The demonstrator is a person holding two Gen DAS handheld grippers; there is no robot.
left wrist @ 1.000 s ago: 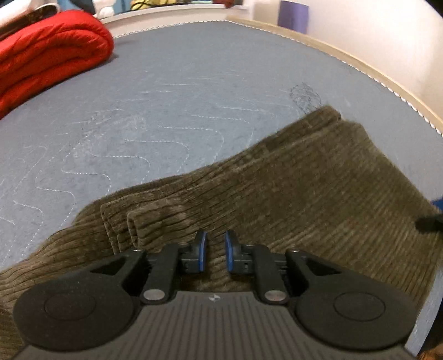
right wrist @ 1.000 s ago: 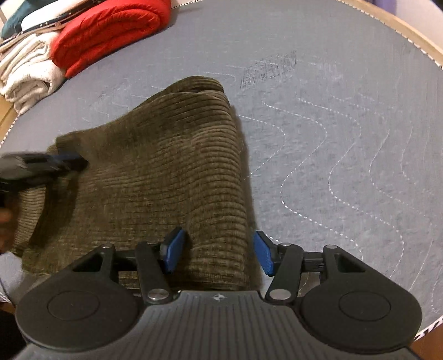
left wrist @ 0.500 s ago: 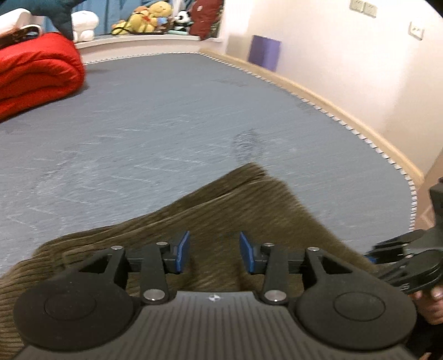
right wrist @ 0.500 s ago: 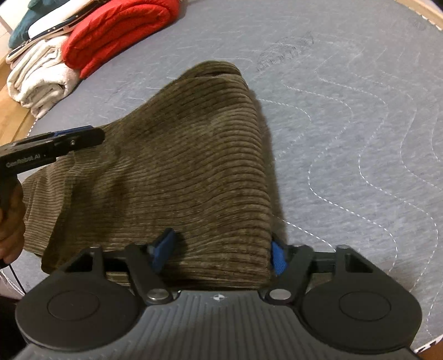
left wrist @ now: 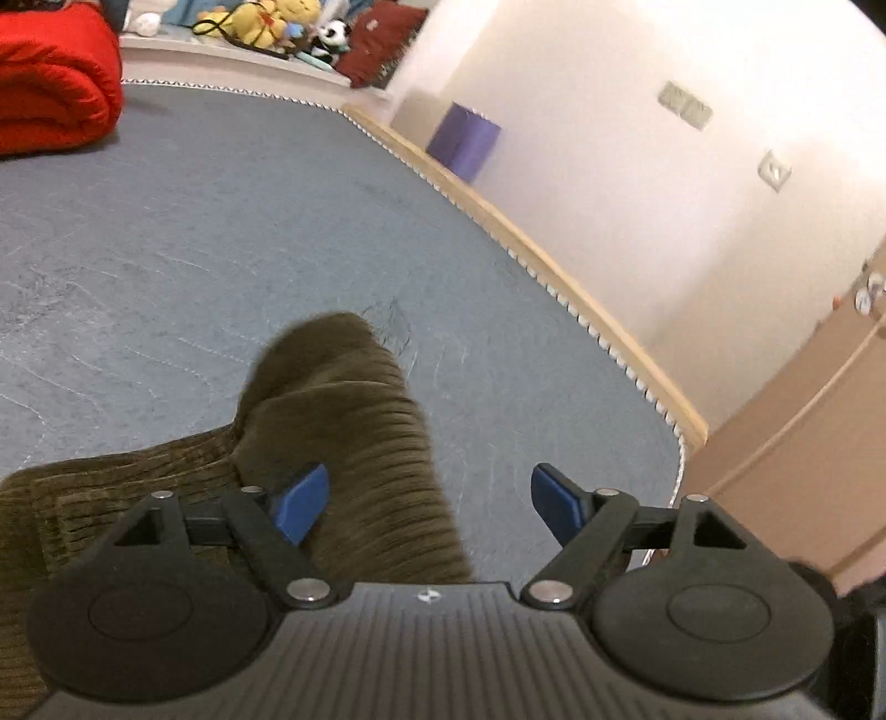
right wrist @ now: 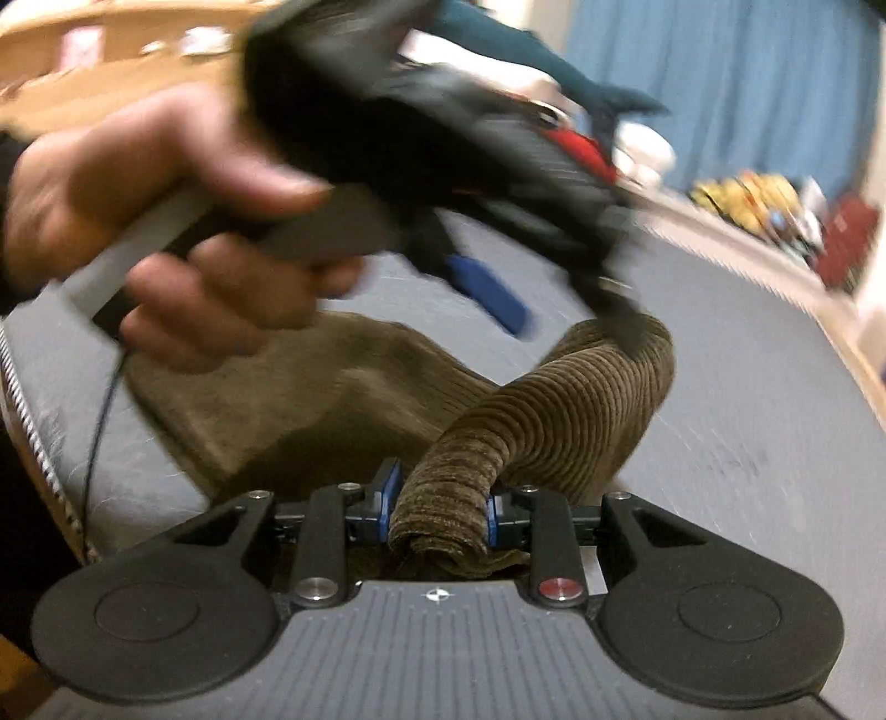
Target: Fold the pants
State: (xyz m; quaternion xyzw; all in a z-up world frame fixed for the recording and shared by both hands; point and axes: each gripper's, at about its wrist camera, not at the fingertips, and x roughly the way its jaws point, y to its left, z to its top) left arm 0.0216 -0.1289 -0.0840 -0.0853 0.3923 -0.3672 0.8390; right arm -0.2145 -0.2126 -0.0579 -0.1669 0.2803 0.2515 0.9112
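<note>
The olive-brown corduroy pants (left wrist: 343,443) lie bunched on the grey-blue quilted mattress (left wrist: 166,232). My left gripper (left wrist: 432,504) is wide open, and a raised fold of the pants runs up between its blue pads without being pinched. My right gripper (right wrist: 440,509) is shut on a thick rolled bunch of the pants (right wrist: 554,410) and lifts it off the mattress. In the right wrist view the left gripper (right wrist: 554,288), blurred, is held by a hand just above the pants.
A rolled red duvet (left wrist: 50,83) lies at the far left of the mattress. Stuffed toys (left wrist: 277,22) sit on a ledge behind. The mattress edge (left wrist: 554,288) runs along a wooden rim by the wall, with a purple box (left wrist: 465,141) beyond.
My right gripper closed on the pants' edge and lifted it into a roll. My left gripper opened wide and swung up and right, close over the right gripper.
</note>
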